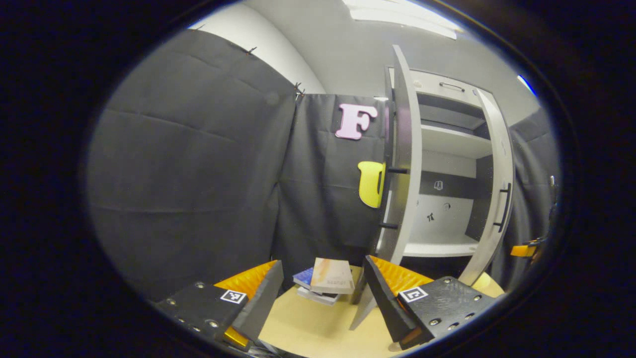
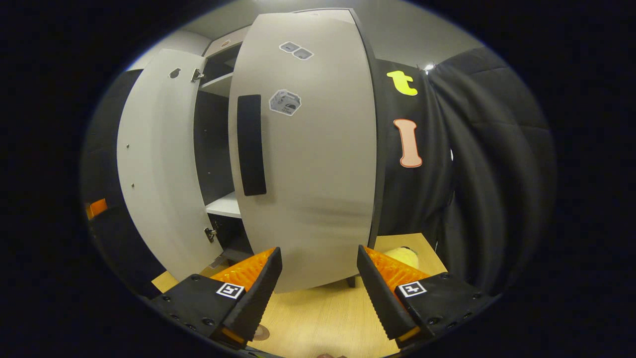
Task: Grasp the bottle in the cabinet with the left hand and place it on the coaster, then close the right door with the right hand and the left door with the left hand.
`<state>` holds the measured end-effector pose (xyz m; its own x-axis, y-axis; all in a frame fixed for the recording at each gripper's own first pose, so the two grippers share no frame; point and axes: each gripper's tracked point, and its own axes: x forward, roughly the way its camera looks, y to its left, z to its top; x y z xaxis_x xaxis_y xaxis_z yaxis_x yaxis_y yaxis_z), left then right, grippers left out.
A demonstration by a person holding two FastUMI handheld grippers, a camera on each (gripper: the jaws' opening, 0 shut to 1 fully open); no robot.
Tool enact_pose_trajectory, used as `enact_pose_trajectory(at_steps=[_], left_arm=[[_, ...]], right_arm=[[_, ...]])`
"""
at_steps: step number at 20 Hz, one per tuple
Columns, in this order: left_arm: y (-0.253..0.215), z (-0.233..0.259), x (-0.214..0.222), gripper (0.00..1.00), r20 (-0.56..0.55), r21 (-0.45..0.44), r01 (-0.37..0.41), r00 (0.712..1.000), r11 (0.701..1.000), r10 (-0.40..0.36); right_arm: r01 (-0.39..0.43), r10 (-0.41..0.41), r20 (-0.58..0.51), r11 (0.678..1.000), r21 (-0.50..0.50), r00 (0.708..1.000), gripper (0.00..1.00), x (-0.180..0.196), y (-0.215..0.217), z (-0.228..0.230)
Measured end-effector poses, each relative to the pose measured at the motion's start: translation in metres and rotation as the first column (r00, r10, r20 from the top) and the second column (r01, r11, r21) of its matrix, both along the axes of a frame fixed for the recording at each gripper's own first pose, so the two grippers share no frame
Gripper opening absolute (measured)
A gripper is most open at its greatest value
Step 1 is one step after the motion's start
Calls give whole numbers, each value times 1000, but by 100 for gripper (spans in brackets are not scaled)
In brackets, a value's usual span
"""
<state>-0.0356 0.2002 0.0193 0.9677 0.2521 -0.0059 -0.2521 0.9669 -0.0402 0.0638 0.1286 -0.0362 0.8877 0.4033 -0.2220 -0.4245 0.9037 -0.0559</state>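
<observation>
Black cloth walls close off the booth, and a pale wooden surface (image 1: 318, 323) carries the white cabinet (image 1: 447, 164). From the left gripper view, my left tool (image 1: 323, 293) hovers low over that surface with its fingers apart and nothing between them. Ahead lies a small stack of books (image 1: 325, 283), just beside the foot of the left door (image 1: 405, 159), which stands wide open and edge-on to me. The right door (image 1: 497, 184) is swung partway in, its dark handle facing me. The shelves I can see between the doors hold no bottle; I cannot tell where the bottle or the coaster sits.

From the right gripper view, my right tool (image 2: 318, 288) is also spread wide and empty, squarely facing the outer face of the right door (image 2: 308, 149), which looms very near. The left door (image 2: 159, 164) hangs open farther off. A yellow rounded thing (image 2: 405, 256) rests on the surface (image 2: 318, 318) by the cloth.

I judge the right door is the step in hand. I would press flat on its panel near the free edge and push steadily along its arc, keeping my left tool out of the gap.
</observation>
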Motion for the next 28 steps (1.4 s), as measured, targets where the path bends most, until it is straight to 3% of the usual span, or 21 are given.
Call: enact_pose_trajectory(at_steps=[2, 3, 4, 5, 6, 8, 9, 10, 13, 17, 18, 21, 23, 24, 26, 28], left_arm=[[4, 19, 17, 95, 20, 46, 36, 999, 998, -37], [1, 27, 30, 100, 34, 48, 64, 997, 997, -66], [0, 33, 40, 95, 48, 43, 89, 995, 995, -91], [-1, 42, 52, 100, 67, 36, 111, 991, 993, -113], [-2, 51, 63, 95, 87, 40, 131, 987, 991, -134], [-6, 68, 86, 100, 109, 51, 178, 977, 983, -183], [-12, 75, 98, 100, 116, 54, 211, 969, 976, -216], [-15, 81, 107, 95, 117, 60, 234, 964, 970, -239], [-12, 100, 121, 100, 116, 120, 235, 962, 964, -249], [-16, 97, 120, 94, 75, 143, 262, 959, 954, -274], [-16, 96, 120, 94, 64, 141, 265, 959, 954, -276], [-17, 95, 122, 100, 44, 125, 270, 960, 955, -277], [-17, 95, 122, 100, 30, 120, 264, 962, 957, -270], [-18, 95, 121, 93, 24, 120, 262, 964, 958, -266], [-19, 93, 123, 99, 12, 109, 265, 963, 958, -268], [-21, 95, 123, 93, 4, 96, 280, 959, 955, -282]], right_arm=[[-2, 2, -28, 1000, -17, 1000, 97, -5, -5, -14], [-3, 2, -40, 1000, -19, 999, 97, -8, -7, -19], [-6, 5, -52, 1000, -19, 999, 97, -11, -8, -25], [-7, 6, -62, 1000, -21, 998, 97, -12, -7, -29], [-6, 5, -67, 1000, -20, 998, 92, -14, -9, -34], [-1, 0, -70, 1000, -13, 998, 92, -17, -11, -39], [2, -3, -74, 1000, -11, 997, 97, -18, -11, -42], [4, -5, -78, 1000, -7, 997, 97, -19, -12, -44], [24, -23, -79, 1000, 10, 997, 97, -22, -19, -45], [52, -49, -117, 998, 18, 992, 97, -27, -30, -58], [55, -51, -129, 998, 30, 990, 92, -28, -32, -61], [63, -50, -171, 995, 73, 984, 97, -24, -34, -65], [71, -55, -173, 993, 91, 983, 97, -18, -37, -61], [73, -56, -167, 993, 97, 984, 97, -15, -41, -58], [68, -53, -150, 993, 96, 987, 96, -6, -48, -52], [56, -42, -151, 994, 89, 988, 97, 2, -59, -50]])
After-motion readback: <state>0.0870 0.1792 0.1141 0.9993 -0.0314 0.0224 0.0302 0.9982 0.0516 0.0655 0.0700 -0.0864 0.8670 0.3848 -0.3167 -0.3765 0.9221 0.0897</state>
